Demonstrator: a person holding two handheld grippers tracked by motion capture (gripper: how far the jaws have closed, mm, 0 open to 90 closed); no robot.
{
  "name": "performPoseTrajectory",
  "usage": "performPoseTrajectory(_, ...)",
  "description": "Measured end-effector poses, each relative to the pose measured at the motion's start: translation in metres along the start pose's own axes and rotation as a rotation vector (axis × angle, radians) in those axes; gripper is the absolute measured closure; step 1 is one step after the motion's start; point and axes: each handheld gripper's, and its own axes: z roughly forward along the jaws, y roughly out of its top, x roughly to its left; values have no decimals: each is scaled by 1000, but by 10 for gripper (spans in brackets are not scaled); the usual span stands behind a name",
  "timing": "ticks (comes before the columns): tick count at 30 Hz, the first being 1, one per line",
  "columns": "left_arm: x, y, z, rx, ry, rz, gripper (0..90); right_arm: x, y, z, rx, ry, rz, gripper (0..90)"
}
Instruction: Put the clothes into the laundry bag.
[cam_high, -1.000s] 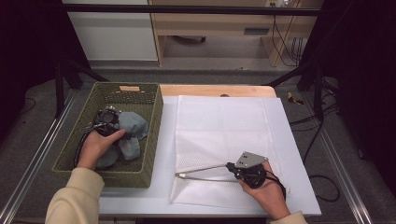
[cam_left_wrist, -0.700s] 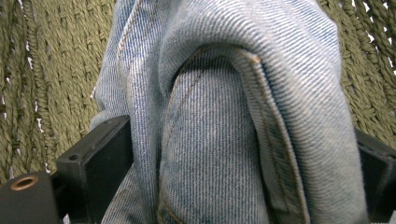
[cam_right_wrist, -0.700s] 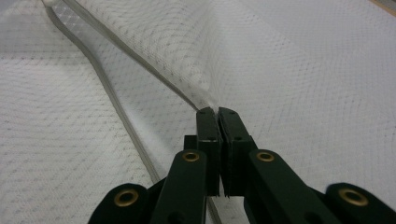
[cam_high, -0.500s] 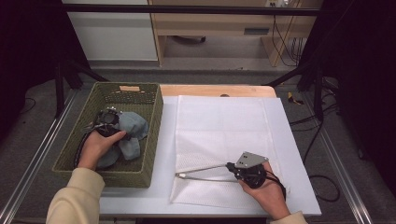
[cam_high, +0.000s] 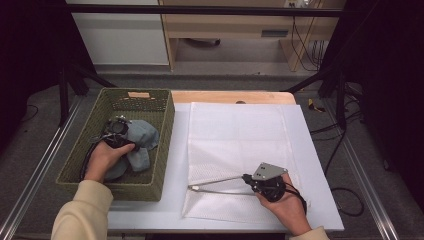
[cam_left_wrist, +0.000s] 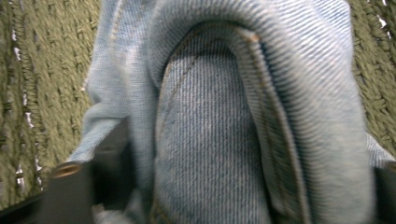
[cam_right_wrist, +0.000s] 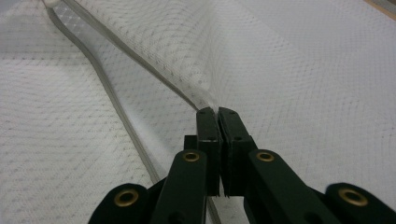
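Against the frame from a second ago we find little changed: both hands sit where they were. At the left of the high view our left gripper (cam_high: 118, 131) is down in the woven basket (cam_high: 150, 184) among the blue jeans (cam_high: 142, 142), and its jaws have just been closing with a denim fold between them; we cannot tell if the pads press yet. At lower right, our right gripper (cam_high: 196, 188) stays clenched on the zippered edge of the white mesh bag (cam_high: 240, 135) lying on the table (cam_high: 172, 215).
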Motion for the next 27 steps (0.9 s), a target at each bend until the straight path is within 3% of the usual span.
performPoseTrajectory(2,0,0,-2,4,-3,8,388,0,0,-1,-1,-2,1,882)
performPoseTrajectory(5,0,0,-6,12,4,29,511,-1,0,-1,-2,-3,3,882)
performPoseTrajectory(8,0,0,-10,9,9,29,574,0,0,0,1,-1,-1,883)
performPoseTrajectory(15,1,-1,-25,-39,16,30,605,-1,0,0,0,-1,1,883)
performPoseTrajectory(23,0,-1,-48,-143,14,35,608,-1,0,0,-3,0,2,884)
performPoseTrajectory(27,-1,-2,-59,-193,33,44,609,-1,0,-1,-10,3,6,884)
